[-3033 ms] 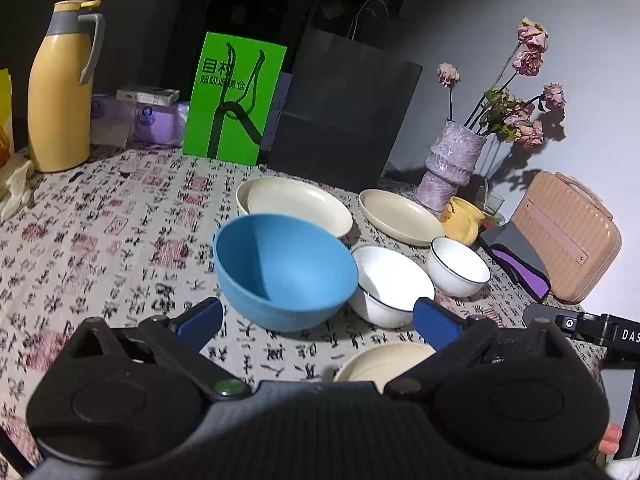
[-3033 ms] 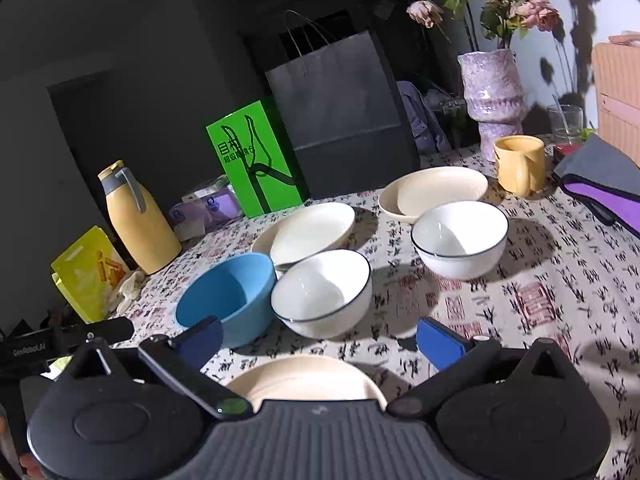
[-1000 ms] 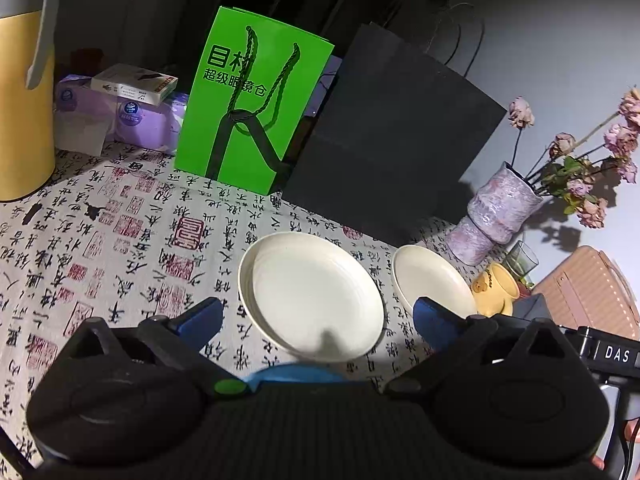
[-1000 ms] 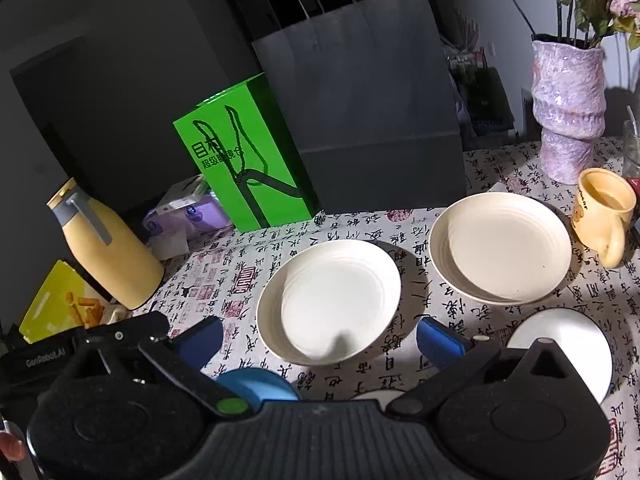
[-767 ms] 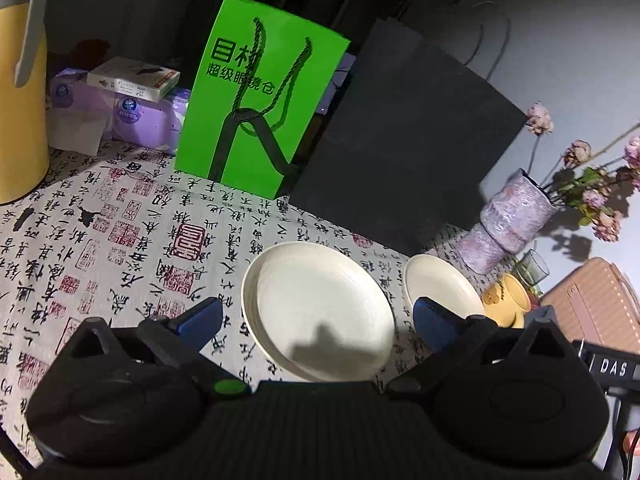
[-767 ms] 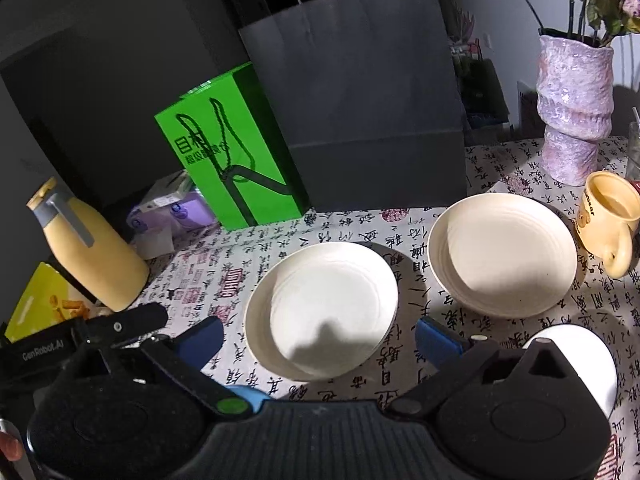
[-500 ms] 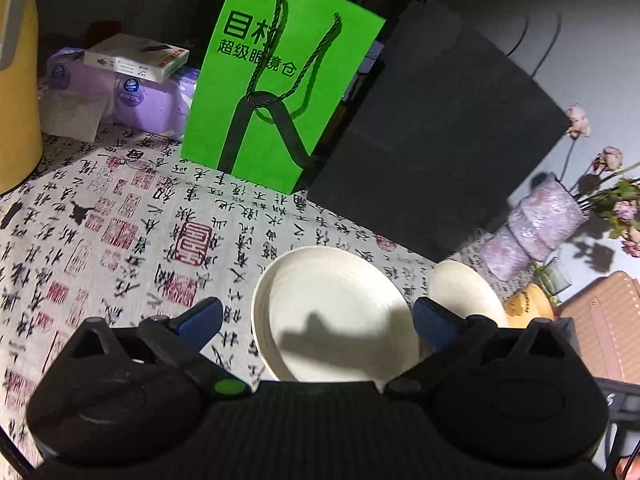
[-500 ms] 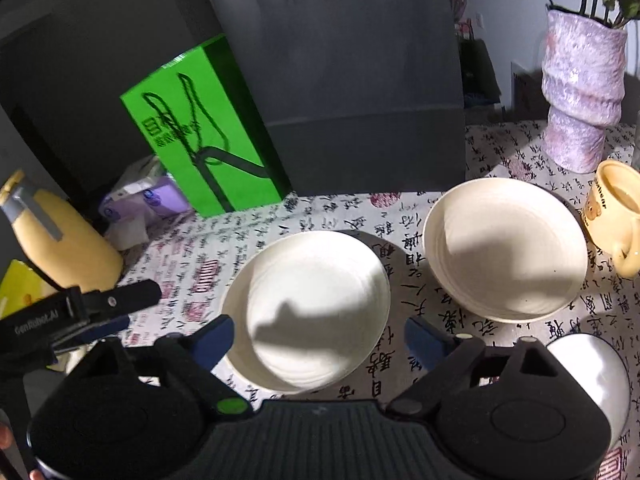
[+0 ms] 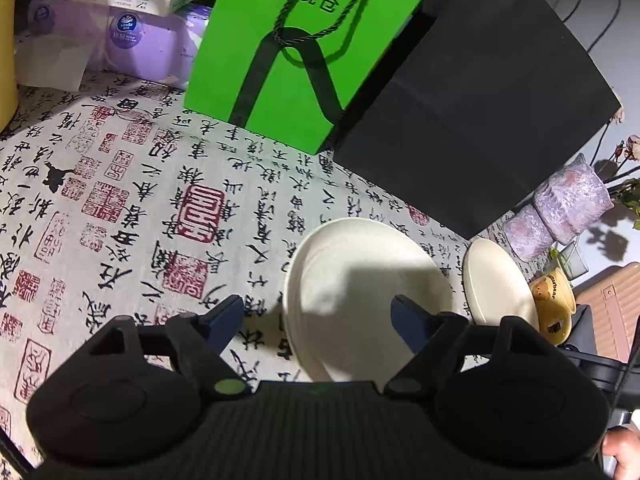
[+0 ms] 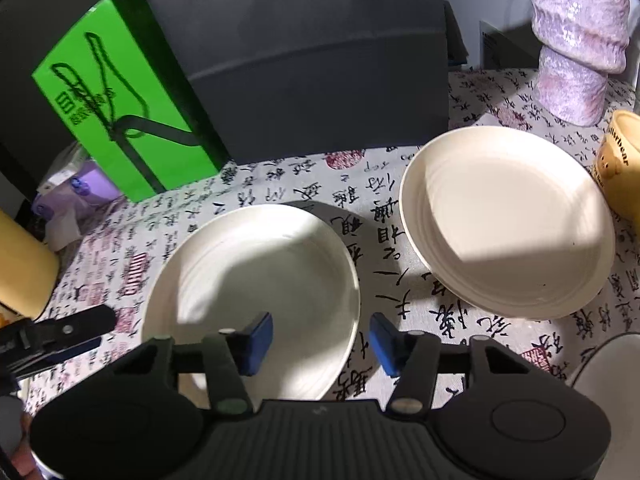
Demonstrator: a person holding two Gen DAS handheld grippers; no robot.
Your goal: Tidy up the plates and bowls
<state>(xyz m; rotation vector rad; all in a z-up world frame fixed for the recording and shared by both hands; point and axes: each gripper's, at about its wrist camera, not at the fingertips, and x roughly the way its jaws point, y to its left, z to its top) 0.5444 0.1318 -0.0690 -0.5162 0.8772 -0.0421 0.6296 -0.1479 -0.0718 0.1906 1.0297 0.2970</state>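
Right wrist view first: the right gripper (image 10: 320, 336) is tipped down over the near cream plate (image 10: 256, 280), jaws closing in, blue pads on either side of the plate's right rim. They don't look like they're pressing on it, so nothing is grasped there. The left gripper (image 9: 316, 320) is over the same plate (image 9: 360, 292) from the other side, its jaws closing too but with a wide gap; its right pad sits over the plate and its left pad over the cloth, so the plate's left rim is between them, untouched as far as I can see.

Both plates are flat on the bench (image 10: 404, 300), which has a cloth printed with black calligraphy and red seals. The second cream plate (image 10: 508, 220) sits just to the right of the first one, close but apart. Beside that is a yellow mug (image 10: 624, 160) with a bear on it, and behind it a lumpy purple vase (image 10: 576, 40). A bit of white bowl (image 10: 612, 372) pokes in at the lower right.

Along the back stand a black paper bag (image 10: 304, 52) and a bright green bag (image 10: 116, 92), touching each other, then purple tissue packs (image 9: 132, 40) with a small box on top.
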